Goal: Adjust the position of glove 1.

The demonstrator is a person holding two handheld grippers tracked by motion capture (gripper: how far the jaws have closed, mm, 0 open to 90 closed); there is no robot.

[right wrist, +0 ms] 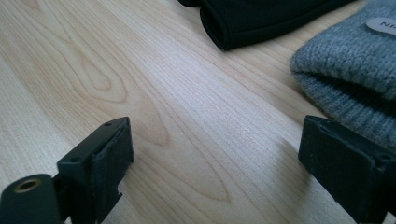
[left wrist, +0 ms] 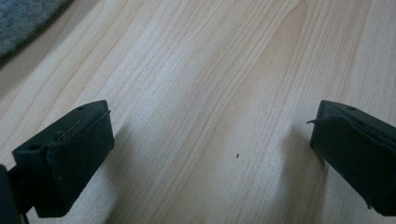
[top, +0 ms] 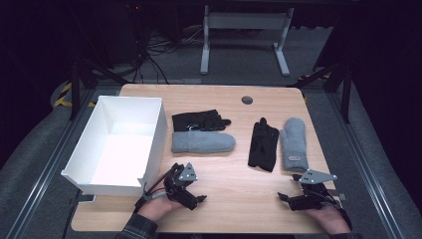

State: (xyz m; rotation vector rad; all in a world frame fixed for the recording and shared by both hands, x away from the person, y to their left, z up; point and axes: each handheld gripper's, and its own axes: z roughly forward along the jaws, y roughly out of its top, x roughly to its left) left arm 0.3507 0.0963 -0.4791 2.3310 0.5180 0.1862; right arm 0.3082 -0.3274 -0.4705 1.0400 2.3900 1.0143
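Resting near the table's front edge, my left gripper and right gripper both have jaws apart, nothing between them. Nearest things: grey mitten just beyond the right gripper, black glove beside that mitten; white box left of both.

Probably lab: dark-curtained rig, floor cables

Two grey mittens, two black gloves. One white box. One wooden table.
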